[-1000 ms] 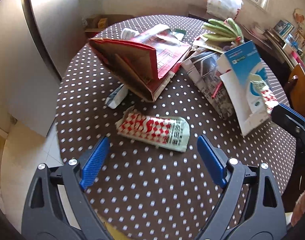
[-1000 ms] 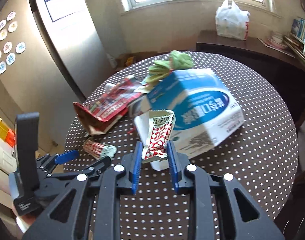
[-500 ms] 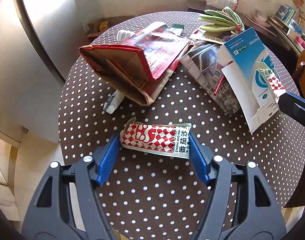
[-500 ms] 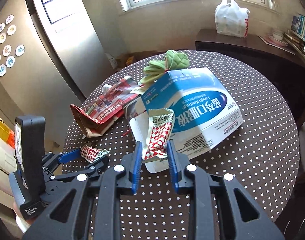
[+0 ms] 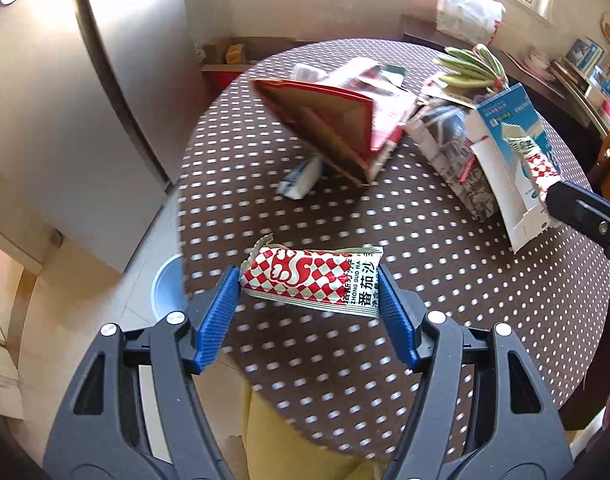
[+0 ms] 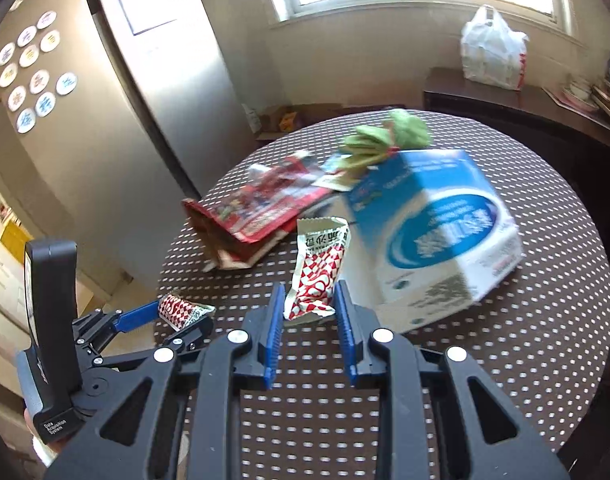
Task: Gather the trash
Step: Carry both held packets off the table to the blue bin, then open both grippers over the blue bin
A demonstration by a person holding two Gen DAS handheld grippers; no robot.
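Holding one checked red-and-white sauce packet in each gripper, the person is at the pick-up stage of the trash collection. The left gripper has its fingers set fairly wide, pressed against the two short ends of a packet held lengthwise between them, above the near edge of the polka-dot counter. The right gripper has its fingers narrow, pinching the lower end of a second packet, which stands upright above them.

Remaining litter on the counter: a red paper bag lying open on its side, a blue-and-white carton, a small white wrapper beside the bag, a printed grey packet, and green vegetable stalks at the far side. A pale blue round vessel shows on the floor beside the counter; whether it is the bin cannot be told.

Judgement: both packets appear secured, so the next move calls for carrying them to a receptacle and releasing them there. The left grip bears only on the packet's ends, and the packet is soft; it may buckle or slip if the hand swings sharply. Most of the litter is not yet collected
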